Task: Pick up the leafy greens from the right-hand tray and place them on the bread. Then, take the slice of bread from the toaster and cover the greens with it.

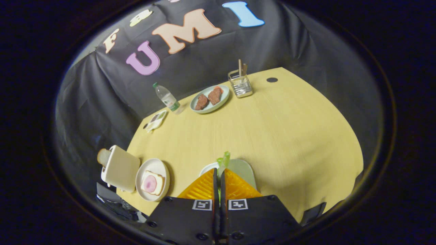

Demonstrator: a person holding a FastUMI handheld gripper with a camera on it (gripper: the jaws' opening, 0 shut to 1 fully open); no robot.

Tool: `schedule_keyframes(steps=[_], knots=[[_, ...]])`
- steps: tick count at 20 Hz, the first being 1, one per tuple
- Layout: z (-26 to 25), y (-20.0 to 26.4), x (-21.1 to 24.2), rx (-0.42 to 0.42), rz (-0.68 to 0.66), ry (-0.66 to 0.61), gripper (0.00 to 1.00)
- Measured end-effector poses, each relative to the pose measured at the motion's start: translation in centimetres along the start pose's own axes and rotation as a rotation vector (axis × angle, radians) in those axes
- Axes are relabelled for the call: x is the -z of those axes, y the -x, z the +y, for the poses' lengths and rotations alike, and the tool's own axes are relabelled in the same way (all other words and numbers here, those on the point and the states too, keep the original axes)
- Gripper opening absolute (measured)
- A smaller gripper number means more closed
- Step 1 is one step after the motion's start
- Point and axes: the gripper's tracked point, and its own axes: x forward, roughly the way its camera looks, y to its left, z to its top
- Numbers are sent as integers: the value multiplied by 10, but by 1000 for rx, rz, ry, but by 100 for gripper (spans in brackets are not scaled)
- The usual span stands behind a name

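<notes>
Leafy greens (223,159), thin, crinkly and bright green, stick up from between the tips of the tongs (218,171). The two fingers are closed almost together and pinch the leaves. Just under and ahead of the tips sits the pale round tray (243,167), smooth and shiny. Off to the left of the fingers is a white round plate (154,164) with a square slice of bread (152,182) that has a pink round piece of ham on top. Just left of that plate stands the boxy cream toaster (119,168), with a brown slice of toast (102,156) poking out. The toaster is right at the edge of the smooth yellow wooden table (279,136). Far ahead of the fingers are a pale green plate with two brown meat pieces (209,98), a clear plastic bottle (166,97) and a wire holder with sticks (240,85). The middle of the table gives wide open room. Two small square black-and-white marks sit on the tongs.
</notes>
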Motion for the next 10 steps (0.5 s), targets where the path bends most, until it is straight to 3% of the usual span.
schedule_keyframes(steps=[10], knots=[[136,15,-2,-142,-29,21,4]])
